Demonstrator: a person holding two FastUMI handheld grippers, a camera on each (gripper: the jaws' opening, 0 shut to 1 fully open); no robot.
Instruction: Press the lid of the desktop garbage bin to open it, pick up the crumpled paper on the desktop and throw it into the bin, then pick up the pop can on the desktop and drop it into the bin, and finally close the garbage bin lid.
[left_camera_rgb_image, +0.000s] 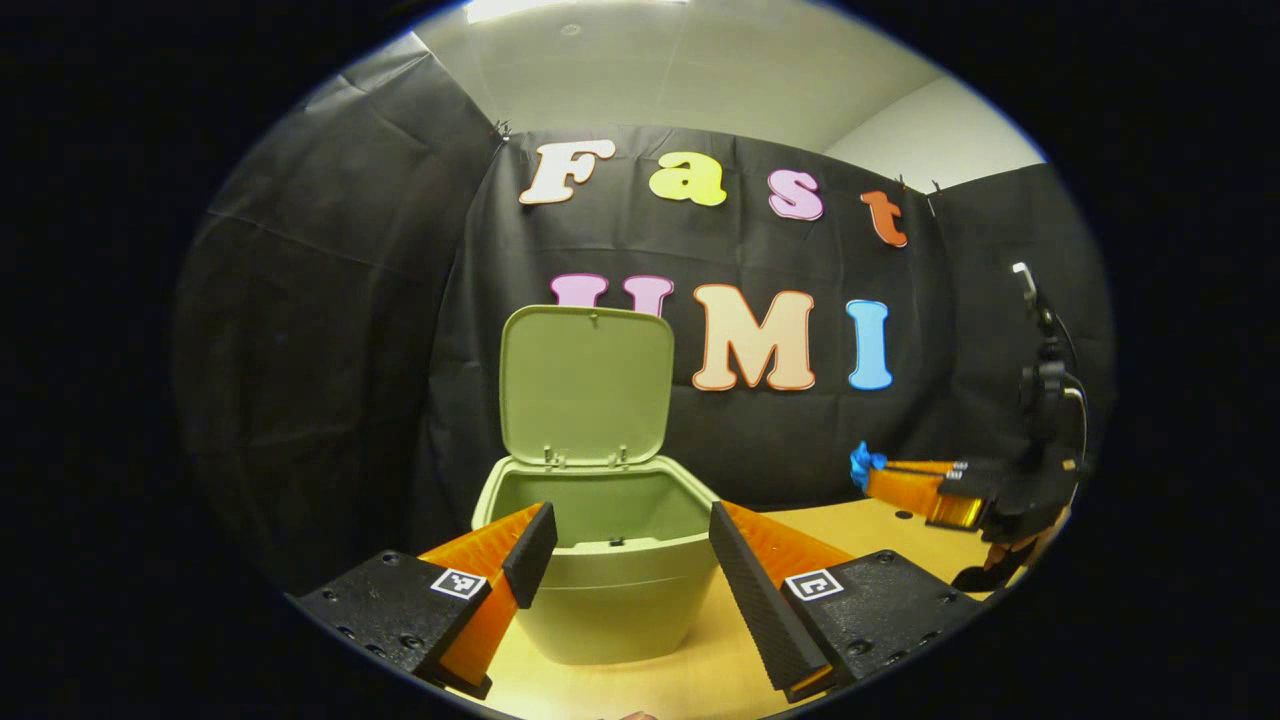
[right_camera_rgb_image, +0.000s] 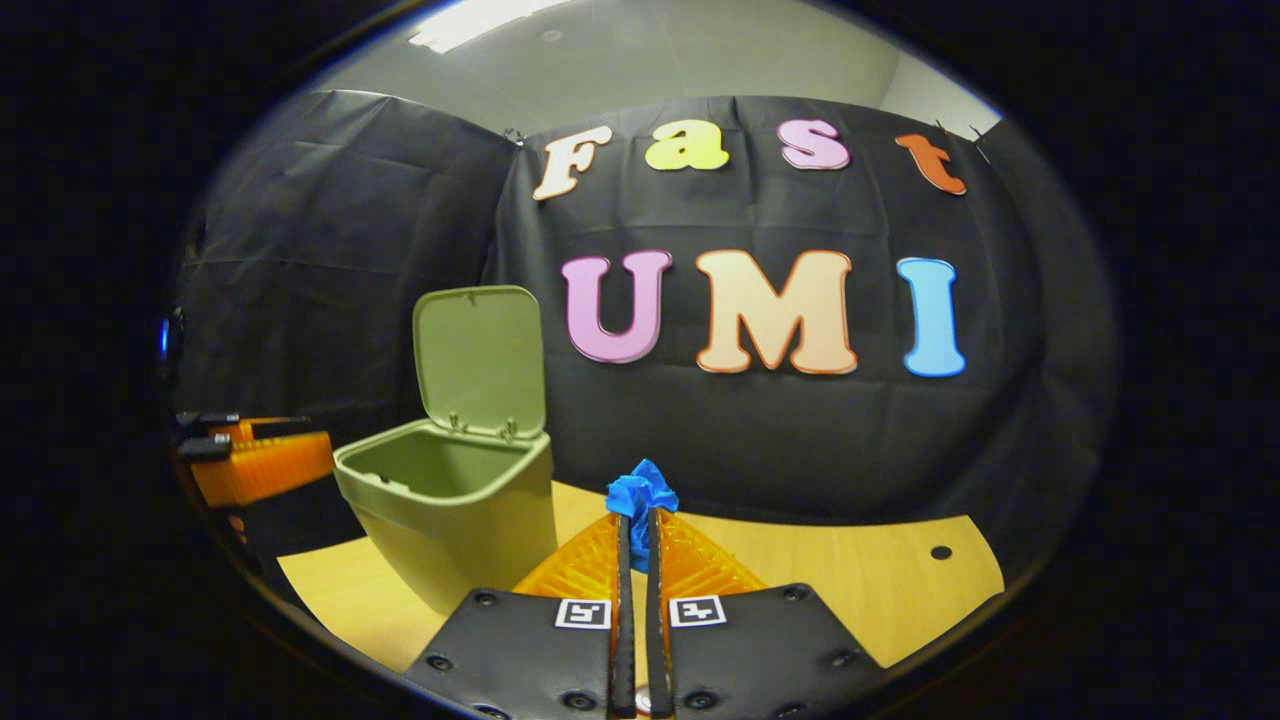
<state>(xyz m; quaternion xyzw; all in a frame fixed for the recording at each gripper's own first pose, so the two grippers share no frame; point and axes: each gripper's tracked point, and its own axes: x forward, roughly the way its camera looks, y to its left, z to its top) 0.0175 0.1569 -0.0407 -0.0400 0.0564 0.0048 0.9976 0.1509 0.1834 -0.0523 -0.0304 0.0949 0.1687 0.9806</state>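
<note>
Right gripper view shows the right gripper (right_camera_rgb_image: 636, 535) pinching the blue crumpled paper (right_camera_rgb_image: 641, 496) to the right of the bin (right_camera_rgb_image: 450, 500), lid (right_camera_rgb_image: 480, 360) up. Paper looks light and squashy; a tip pinch should hold. Left gripper (left_camera_rgb_image: 630, 540) gapes wide before the bin.

Open green bin (left_camera_rgb_image: 610, 560), lid (left_camera_rgb_image: 587, 385) upright, tongs (left_camera_rgb_image: 630, 545) spread

The bin (right_camera_rgb_image: 455, 520) looked like smooth matt plastic, the bench (right_camera_rgb_image: 850, 580) pale wood-grain, the crumpled paper (right_camera_rgb_image: 640, 495) creased.
</note>
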